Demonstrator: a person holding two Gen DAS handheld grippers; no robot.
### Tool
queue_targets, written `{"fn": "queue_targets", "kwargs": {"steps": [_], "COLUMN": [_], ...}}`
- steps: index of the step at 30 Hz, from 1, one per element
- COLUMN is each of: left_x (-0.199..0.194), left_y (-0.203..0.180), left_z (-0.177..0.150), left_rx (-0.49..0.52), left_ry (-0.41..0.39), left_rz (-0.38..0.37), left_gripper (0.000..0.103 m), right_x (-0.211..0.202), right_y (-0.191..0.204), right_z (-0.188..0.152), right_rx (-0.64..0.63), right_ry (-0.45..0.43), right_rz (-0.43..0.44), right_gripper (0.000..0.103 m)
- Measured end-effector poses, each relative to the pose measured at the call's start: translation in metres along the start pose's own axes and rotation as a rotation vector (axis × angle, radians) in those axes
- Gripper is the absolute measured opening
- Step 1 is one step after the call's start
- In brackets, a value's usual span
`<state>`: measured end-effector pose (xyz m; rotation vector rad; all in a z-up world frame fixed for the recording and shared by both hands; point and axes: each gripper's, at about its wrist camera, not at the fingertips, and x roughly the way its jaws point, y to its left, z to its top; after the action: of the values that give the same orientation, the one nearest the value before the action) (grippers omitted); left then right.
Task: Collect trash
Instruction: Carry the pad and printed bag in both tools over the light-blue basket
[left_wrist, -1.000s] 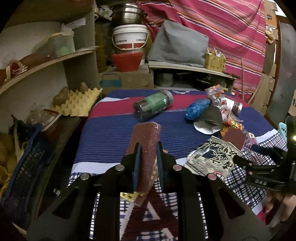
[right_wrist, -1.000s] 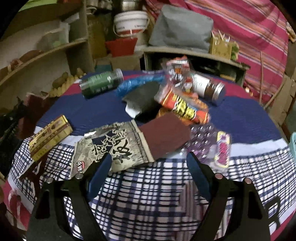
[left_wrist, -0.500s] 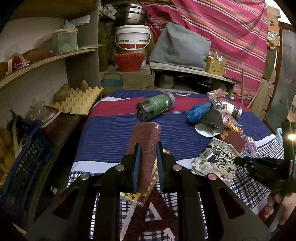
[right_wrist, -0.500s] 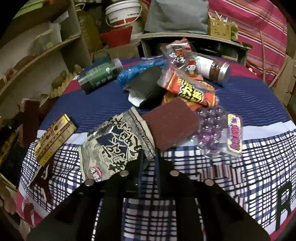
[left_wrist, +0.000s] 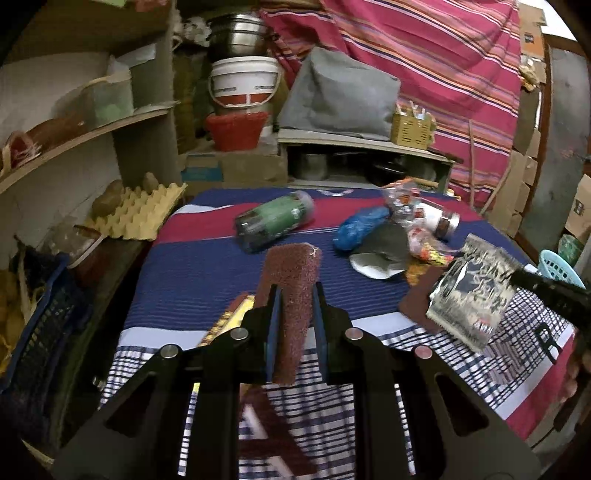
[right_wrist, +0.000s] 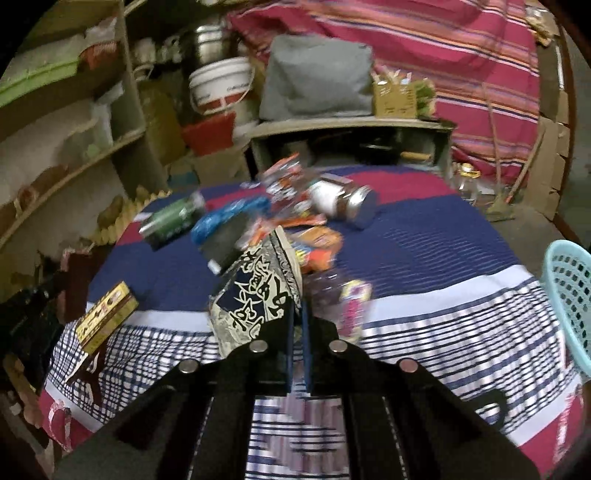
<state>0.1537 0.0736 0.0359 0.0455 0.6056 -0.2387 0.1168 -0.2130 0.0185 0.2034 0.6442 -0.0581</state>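
Basket beside table, interior unclear; right gripper pinches wrapper.

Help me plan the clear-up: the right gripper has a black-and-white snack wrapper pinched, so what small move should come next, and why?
Probably carry it right, toward the turquoise basket at the table's edge. The right gripper is shut on the snack wrapper, which already hangs clear of the striped cloth, and that basket is the nearest open container. The left gripper is shut on a maroon scouring pad.
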Motion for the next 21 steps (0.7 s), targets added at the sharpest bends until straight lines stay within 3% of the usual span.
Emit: {"fn": "queue_targets", "kwargs": {"steps": [11,21], "left_x": [0.012,0.023], "left_y": [-0.085,-0.185], "left_z": [0.017,0.032], "left_rx": [0.059,0.125], "left_ry": [-0.008,-0.020], "left_rz": [-0.079,-0.197], "left_gripper": [0.016,0.016], "right_x": [-0.035,-0.078], "right_y": [-0.090,-0.178], "right_z": [0.015,0.022], "right_rx": [0.079,0.141], "right_ry": [-0.080,-0.156], "right_rz": [-0.058,-0.151], "right_gripper": [0.004,0.004]}}
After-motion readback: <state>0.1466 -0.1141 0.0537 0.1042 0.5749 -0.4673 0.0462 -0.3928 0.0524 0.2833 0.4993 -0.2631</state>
